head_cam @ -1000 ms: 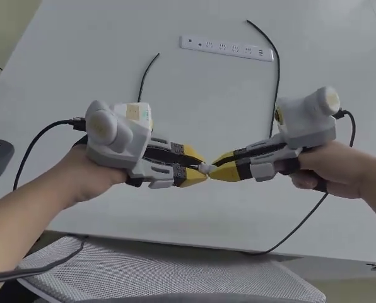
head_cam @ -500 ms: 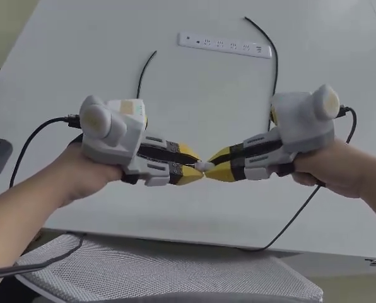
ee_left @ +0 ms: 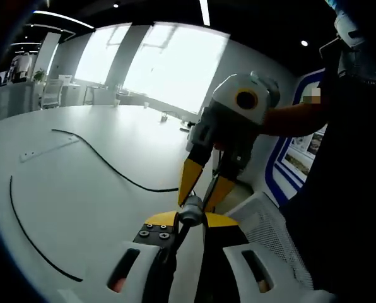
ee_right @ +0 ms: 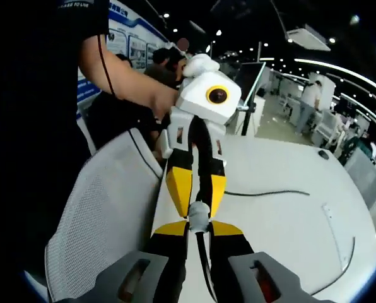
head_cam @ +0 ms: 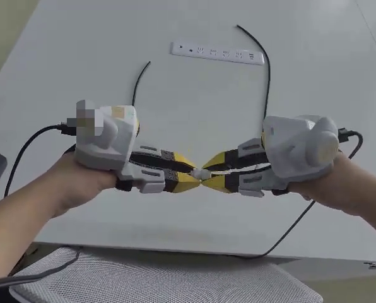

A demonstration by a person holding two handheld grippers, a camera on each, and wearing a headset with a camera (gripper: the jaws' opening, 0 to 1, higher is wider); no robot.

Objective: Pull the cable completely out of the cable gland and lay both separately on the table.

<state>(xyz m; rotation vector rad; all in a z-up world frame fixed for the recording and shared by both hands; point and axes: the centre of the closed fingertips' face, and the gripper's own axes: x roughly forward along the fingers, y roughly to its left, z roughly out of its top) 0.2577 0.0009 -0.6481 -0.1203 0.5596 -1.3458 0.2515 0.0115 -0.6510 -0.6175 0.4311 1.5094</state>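
well, white table (head_cam: 81, 57), bright windows (ee_left: 163, 69)

The small grey round cable gland (head_cam: 202, 173) is held where the two pairs of jaws meet tip to tip, the left gripper (head_cam: 194, 180) on one side and the right gripper (head_cam: 210, 178) on the other. Beyond the jaws, a long white power strip (head_cam: 217, 53) and a thin black cable (head_cam: 137, 85) are laid on the white worktop (head_cam: 194, 113). A grey mesh chair (head_cam: 163, 278) is set below the jaws.
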